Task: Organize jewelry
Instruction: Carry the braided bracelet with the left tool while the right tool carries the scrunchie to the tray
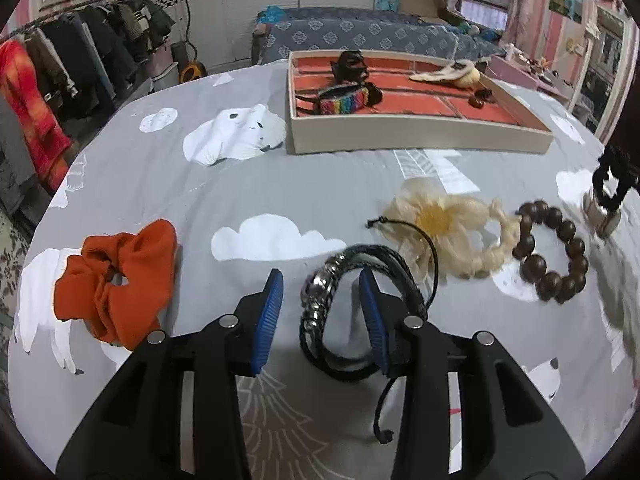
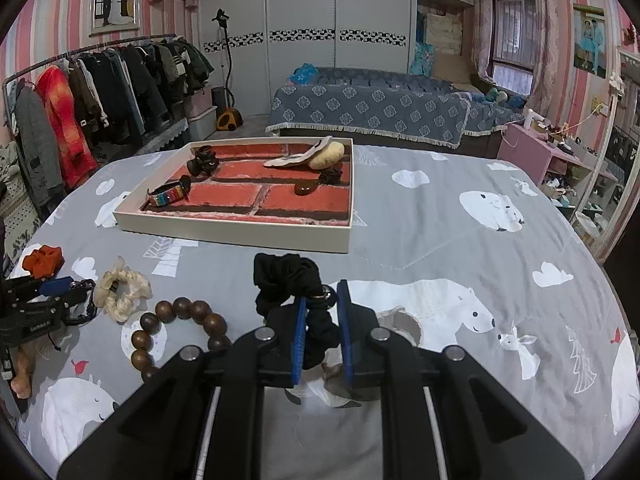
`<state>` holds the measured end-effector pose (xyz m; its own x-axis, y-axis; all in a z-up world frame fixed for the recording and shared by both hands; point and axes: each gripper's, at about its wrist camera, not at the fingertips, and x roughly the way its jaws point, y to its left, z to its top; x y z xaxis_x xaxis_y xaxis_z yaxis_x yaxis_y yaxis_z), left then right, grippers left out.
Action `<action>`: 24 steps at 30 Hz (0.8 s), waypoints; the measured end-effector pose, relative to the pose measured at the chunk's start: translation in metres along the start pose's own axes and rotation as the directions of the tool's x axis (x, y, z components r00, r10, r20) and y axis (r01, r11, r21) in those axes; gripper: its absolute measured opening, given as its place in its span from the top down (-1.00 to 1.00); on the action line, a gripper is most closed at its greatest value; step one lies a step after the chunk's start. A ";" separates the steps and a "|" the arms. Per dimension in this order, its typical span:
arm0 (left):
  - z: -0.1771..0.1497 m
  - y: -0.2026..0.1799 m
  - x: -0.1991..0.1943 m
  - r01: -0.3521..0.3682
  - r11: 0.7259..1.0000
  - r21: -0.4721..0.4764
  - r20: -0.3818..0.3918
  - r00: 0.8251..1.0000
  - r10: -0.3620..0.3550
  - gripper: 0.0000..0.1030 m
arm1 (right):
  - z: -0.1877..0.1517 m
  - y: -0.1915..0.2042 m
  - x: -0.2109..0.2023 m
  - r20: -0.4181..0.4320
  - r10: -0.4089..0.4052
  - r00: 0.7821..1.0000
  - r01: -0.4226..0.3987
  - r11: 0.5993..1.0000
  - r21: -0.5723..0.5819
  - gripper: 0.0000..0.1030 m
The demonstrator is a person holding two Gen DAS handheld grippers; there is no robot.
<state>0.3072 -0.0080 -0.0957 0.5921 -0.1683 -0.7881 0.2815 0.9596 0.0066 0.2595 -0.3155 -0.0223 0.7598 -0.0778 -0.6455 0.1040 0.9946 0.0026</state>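
My left gripper is open low over the bed cover, its jaws around one side of a black leather and metal bracelet; the right pad sits inside the bracelet's loop. My right gripper is shut on a black scrunchie, held above the cover. A white tray with a red brick-pattern liner stands further back, holding a rainbow bracelet, a black hair claw and other pieces. The tray also shows in the left wrist view.
On the cover lie an orange scrunchie, a cream flower scrunchie and a brown wooden bead bracelet. A clothes rack stands at the left, a sofa behind the bed.
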 end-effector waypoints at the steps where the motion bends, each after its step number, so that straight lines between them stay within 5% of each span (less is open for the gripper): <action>1: 0.000 0.000 0.003 0.004 1.000 0.002 -0.010 1.000 -0.004 0.50 | 0.000 0.000 0.000 -0.001 0.001 1.000 -0.001 1.000 0.000 0.71; 4: 0.000 -0.002 0.003 0.004 1.000 0.009 -0.004 1.000 -0.004 0.68 | 0.001 0.001 0.001 0.000 -0.001 1.000 0.001 1.000 -0.004 0.71; 12: 0.018 -0.001 -0.013 0.007 1.000 0.000 0.061 0.998 -0.007 0.73 | 0.016 0.004 0.002 0.022 -0.008 1.000 0.008 1.000 -0.014 0.71; 24: 0.120 -0.025 -0.031 0.023 1.000 -0.006 0.221 0.975 -0.021 0.73 | 0.082 0.012 0.032 0.071 -0.018 0.997 0.019 1.000 -0.013 0.71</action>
<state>0.3725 -0.0538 0.0020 0.7381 -0.2337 -0.6329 0.2905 0.9568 -0.0146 0.3383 -0.3120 0.0197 0.8016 -0.1002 -0.5894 0.1097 0.9938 -0.0197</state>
